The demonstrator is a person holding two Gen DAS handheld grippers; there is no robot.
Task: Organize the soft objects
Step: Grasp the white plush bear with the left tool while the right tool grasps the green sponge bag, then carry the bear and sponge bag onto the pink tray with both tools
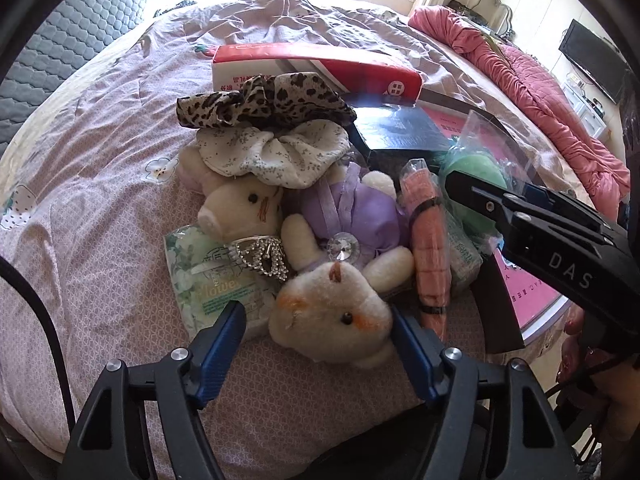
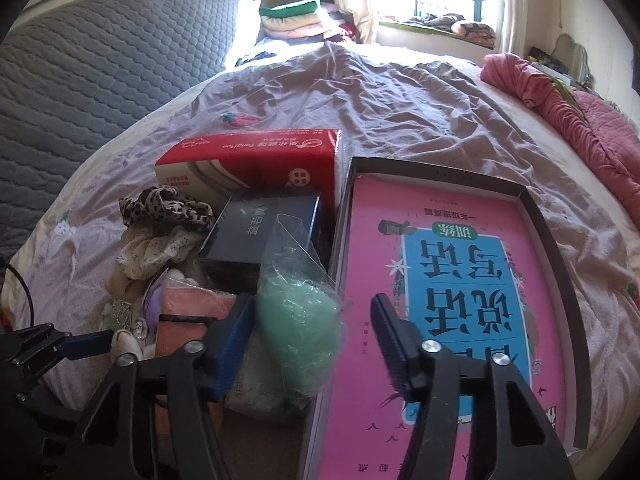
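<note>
**Two tools closing in on a pile of soft things**

Nearest the left tool (image 1: 318,330) lies a cream plush bear (image 1: 330,312), its head sitting between the blue fingers (image 1: 224,334), which stand apart on either side and do not yet press it. That tool is released, with the head framed for a pinch. To do it well, I would say squeeze across the round of the head, not the ear, and lift straight up so the beaded crown (image 1: 262,258) and the tissue pack (image 1: 208,276) beside it stay put.

On the other side, the right tool (image 2: 312,328) has a green puff in a clear bag (image 2: 298,320) between its fingers; the left finger lies against the bag, the right one looks clear of it, so I take it as not yet clenched. Grip the puff itself, since loose plastic would likely slip.

Just beside it the tray (image 2: 556,248) holds a pink book (image 2: 452,240). The scrunchies (image 1: 264,136) rest further back on the bed (image 1: 100,184).
</note>
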